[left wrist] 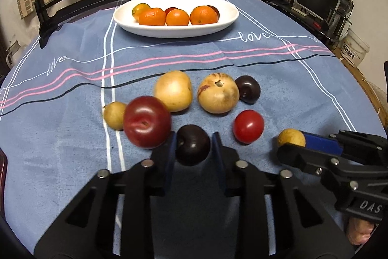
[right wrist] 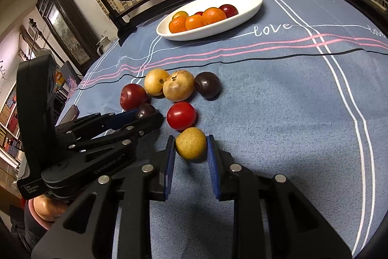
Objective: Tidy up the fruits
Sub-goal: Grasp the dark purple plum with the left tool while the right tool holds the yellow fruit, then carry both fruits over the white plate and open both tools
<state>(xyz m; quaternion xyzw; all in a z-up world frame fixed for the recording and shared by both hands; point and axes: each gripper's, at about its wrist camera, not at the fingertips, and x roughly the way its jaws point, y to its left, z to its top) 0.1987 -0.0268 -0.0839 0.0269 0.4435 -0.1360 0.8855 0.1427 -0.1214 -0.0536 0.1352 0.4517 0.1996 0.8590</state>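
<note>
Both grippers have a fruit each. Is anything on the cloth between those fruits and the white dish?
Yes. The loose fruits lie between: two tan fruits, a red plum, a dark plum. Beyond them the tablecloth up to the white dish is bare.

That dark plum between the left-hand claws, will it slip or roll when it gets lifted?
The dark plum looks round and glossy, so it would probably roll if released. Its shiny skin may slip against the left gripper's flat pads. It seems small, so likely light.

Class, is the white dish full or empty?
Partly full: the white dish holds several oranges and other fruit, with bare space at one end.
</note>
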